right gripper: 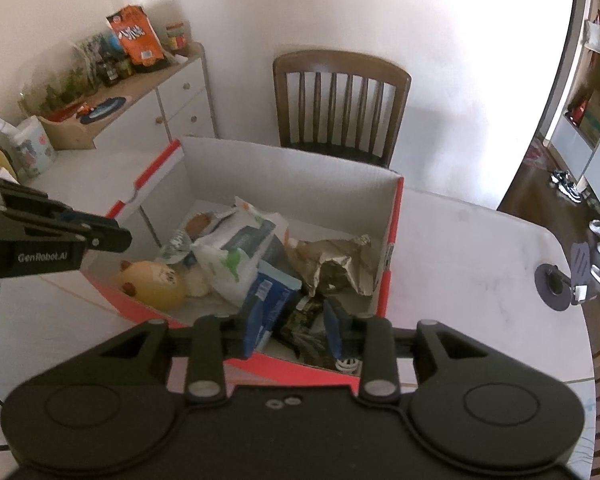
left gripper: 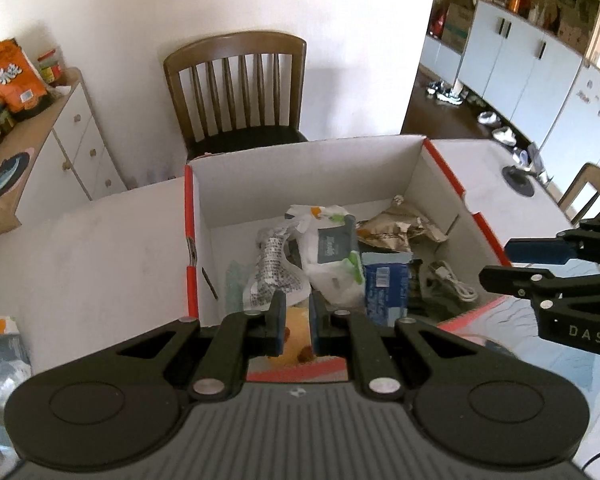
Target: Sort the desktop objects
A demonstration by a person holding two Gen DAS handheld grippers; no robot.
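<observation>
With the left gripper [left gripper: 298, 316] pressed together empty and the right gripper [right gripper: 292, 320] spread empty, the blue carton [right gripper: 274, 294] is leaning inside the cardboard box [right gripper: 284, 168], appearing light, rigid, and best pinched across its 2 flat faces.

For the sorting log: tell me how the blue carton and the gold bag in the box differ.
The blue carton is a stiff, flat-sided pack keeping its shape; the gold bag is crumpled foil, creased all over. The carton is matt blue with small print; the bag is shiny and brownish gold. The carton leans nearer the box's front edge; the bag lies behind it, by the right wall. Both rest loose inside the box, held by neither gripper.
</observation>
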